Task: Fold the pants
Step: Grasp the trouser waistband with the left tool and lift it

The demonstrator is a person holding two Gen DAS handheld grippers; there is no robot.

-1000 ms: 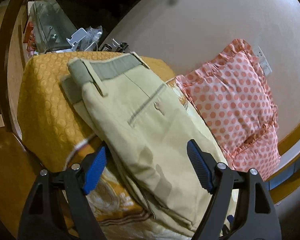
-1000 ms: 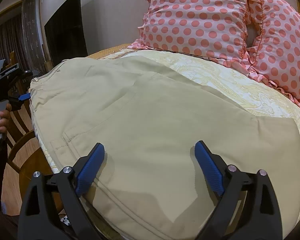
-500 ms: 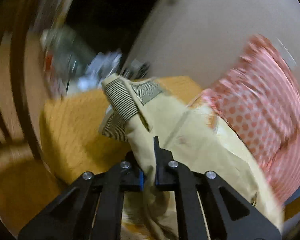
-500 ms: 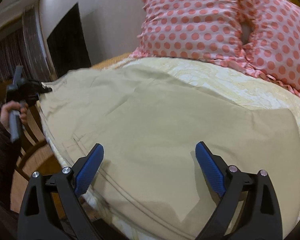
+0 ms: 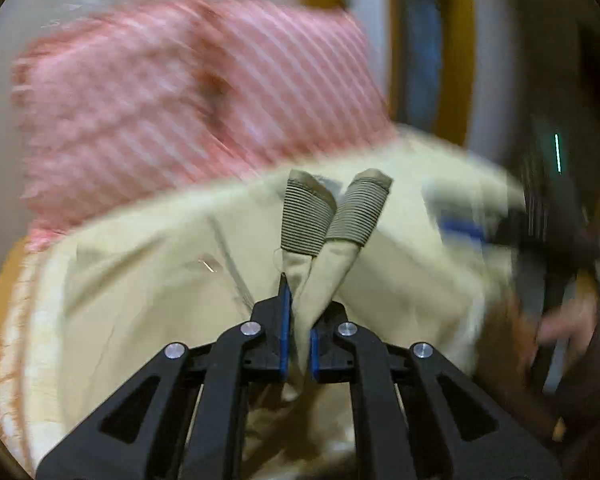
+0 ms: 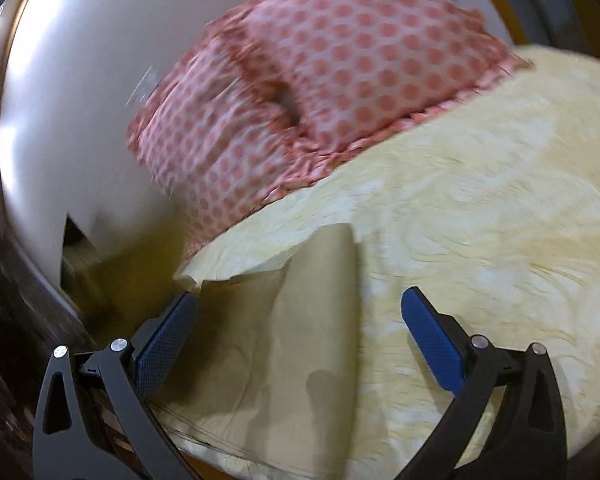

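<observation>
The khaki pants (image 5: pixel 148 288) lie on the bed. My left gripper (image 5: pixel 298 332) is shut on the waistband end, and two ribbed waistband flaps (image 5: pixel 332 212) stick up above the fingers. The view is blurred by motion. In the right wrist view the leg end of the pants (image 6: pixel 300 340) lies flat between the fingers. My right gripper (image 6: pixel 300 336) is open just above that cloth. The right gripper also shows blurred in the left wrist view (image 5: pixel 500 232), with the hand that holds it.
Pink polka-dot pillows (image 6: pixel 320 80) lean on the white wall behind the bed. The pale yellow patterned bedspread (image 6: pixel 500 208) spreads to the right. The bed's edge and a dark wooden frame (image 6: pixel 28 300) lie at the left.
My left gripper closed on the waistband and has swung it across toward the right gripper. The right gripper has shifted to the pants' leg end and stays open.
</observation>
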